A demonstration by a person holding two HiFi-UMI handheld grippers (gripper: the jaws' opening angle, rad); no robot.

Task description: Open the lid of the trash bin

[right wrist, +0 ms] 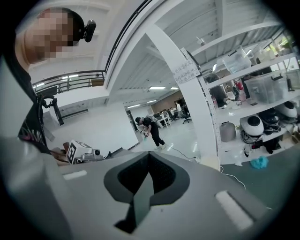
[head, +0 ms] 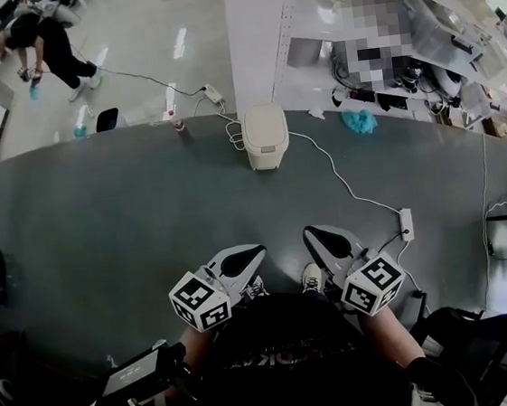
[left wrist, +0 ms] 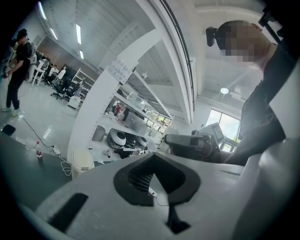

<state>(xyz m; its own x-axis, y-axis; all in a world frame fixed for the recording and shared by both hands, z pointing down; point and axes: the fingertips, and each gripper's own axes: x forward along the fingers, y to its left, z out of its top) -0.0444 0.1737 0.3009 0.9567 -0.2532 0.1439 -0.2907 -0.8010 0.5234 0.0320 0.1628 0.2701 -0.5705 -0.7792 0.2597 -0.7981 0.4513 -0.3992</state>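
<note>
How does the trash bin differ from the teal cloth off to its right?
The trash bin is cream, rigid and upright, lid shut; the teal cloth is crumpled and lies low. The bin is the larger. Both sit by the far edge of the dark mat.

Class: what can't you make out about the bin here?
1. How the bin opens: head view, too small to tell.
2. Bin's base: left gripper view, hidden by the left gripper.
3. Most of the bin: right gripper view, behind the right gripper.
</note>
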